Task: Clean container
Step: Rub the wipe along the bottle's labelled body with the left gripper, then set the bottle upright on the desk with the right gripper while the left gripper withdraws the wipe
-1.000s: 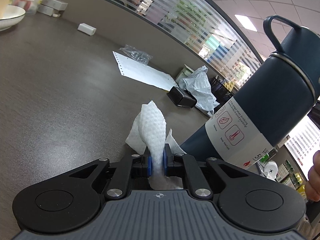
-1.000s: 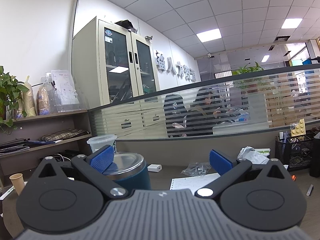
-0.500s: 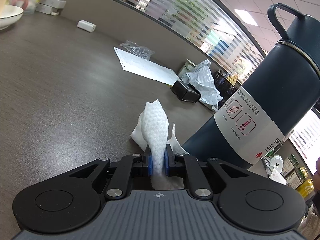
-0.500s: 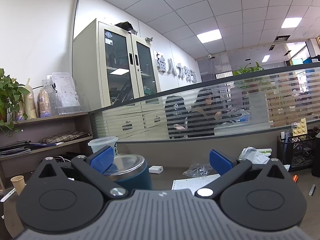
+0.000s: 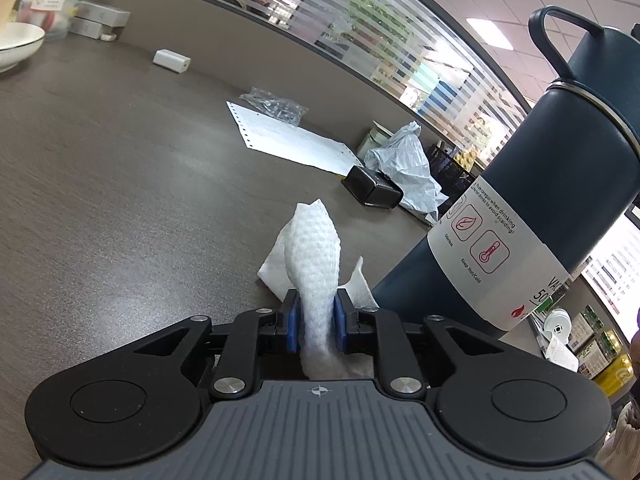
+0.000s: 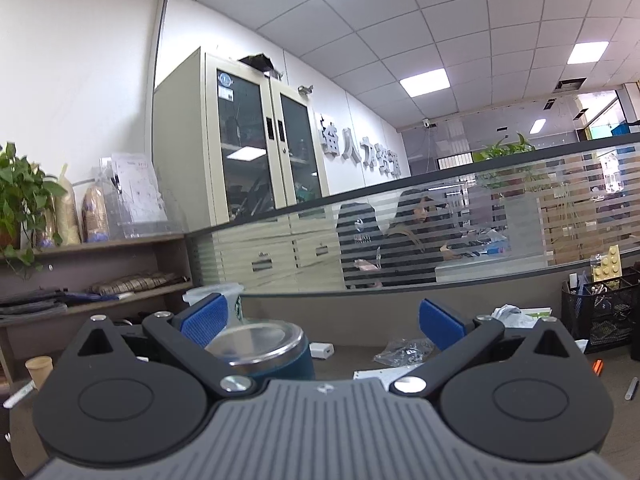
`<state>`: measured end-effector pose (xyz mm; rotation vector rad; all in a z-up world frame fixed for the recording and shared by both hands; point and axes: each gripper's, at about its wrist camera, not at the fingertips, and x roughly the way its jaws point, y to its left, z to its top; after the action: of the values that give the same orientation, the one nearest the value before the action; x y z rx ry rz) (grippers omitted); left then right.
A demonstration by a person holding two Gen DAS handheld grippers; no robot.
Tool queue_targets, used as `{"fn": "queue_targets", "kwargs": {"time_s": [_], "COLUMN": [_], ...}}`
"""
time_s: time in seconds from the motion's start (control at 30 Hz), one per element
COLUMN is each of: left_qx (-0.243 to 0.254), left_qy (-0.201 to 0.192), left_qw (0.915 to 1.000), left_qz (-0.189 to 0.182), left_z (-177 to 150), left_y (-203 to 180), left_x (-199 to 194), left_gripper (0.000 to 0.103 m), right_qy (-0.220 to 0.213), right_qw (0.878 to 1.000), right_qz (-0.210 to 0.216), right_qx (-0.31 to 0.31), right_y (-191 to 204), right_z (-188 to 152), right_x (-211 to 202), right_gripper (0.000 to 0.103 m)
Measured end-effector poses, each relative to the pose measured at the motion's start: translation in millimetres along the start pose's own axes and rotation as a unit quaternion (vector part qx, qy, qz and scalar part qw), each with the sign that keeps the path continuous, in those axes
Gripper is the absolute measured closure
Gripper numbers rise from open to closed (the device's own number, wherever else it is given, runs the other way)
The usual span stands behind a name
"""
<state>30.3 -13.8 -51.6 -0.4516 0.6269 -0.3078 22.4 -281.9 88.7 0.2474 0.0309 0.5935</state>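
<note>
A tall dark blue flask [image 5: 548, 208] with a loop handle and a white label leans across the right of the left wrist view, its base on the brown table [image 5: 120, 200]. Just left of that base my left gripper [image 5: 316, 312] has a crumpled white paper towel [image 5: 314, 252] between its blue pads. The jaws are opening, and the towel still fills the gap and touches both pads. In the right wrist view my right gripper [image 6: 322, 320] is open wide with nothing between its pads. A dark blue container with a shiny steel top [image 6: 260, 344] sits low beside its left finger.
On the table lie a perforated paper sheet [image 5: 288, 140], a clear plastic bag [image 5: 276, 106], a black box [image 5: 374, 190], a crumpled white bag [image 5: 404, 164] and a small white box [image 5: 172, 60]. A white bowl [image 5: 16, 46] sits far left. A glass partition [image 6: 460, 232] backs the desk, with people behind it.
The left gripper's pads have spread a little around the paper towel. Both grippers otherwise stay where they were.
</note>
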Motion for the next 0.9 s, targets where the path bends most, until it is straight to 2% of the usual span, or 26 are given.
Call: {"fn": "queue_targets", "kwargs": {"time_s": [0.17,0.47,0.67,0.7,0.83,0.9], "left_qx": [0.009,0.032,0.033,0.035,0.052,0.061], "left_qy": [-0.01,-0.037,-0.054,-0.056,-0.065,-0.069], "left_qw": [0.9999,0.9984,0.9964,0.9961,0.9937,0.9924], "left_qz": [0.0,0.03,0.057,0.059,0.074,0.081], "left_z": [3.5,14.8,25.1,25.9,28.9,29.2], "left_y": [-2.6,-2.9,5.7,5.7,2.6,1.1], "left_x": [-4.5,-12.7,-20.3,-21.3,-24.4,-25.4], "left_gripper": [0.073,0.071,0.059,0.053,0.043,0.031], "right_qy": [-0.024,-0.048,-0.044,-0.043,-0.037,-0.033], "right_qw": [0.999,0.996,0.993,0.992,0.99,0.989], "right_qz": [-0.013,-0.068,-0.108,-0.112,-0.129,-0.137], "right_qx": [0.017,0.039,0.035,0.036,0.039,0.038], "right_y": [-7.3,-25.9,-34.2,-35.5,-39.6,-40.8], "right_z": [4.0,2.1,-7.9,-9.4,-15.6,-19.0], "right_x": [-8.7,-30.1,-38.5,-39.3,-41.5,-42.5], "right_gripper": [0.0,0.0,0.0,0.0,0.0,0.0]}}
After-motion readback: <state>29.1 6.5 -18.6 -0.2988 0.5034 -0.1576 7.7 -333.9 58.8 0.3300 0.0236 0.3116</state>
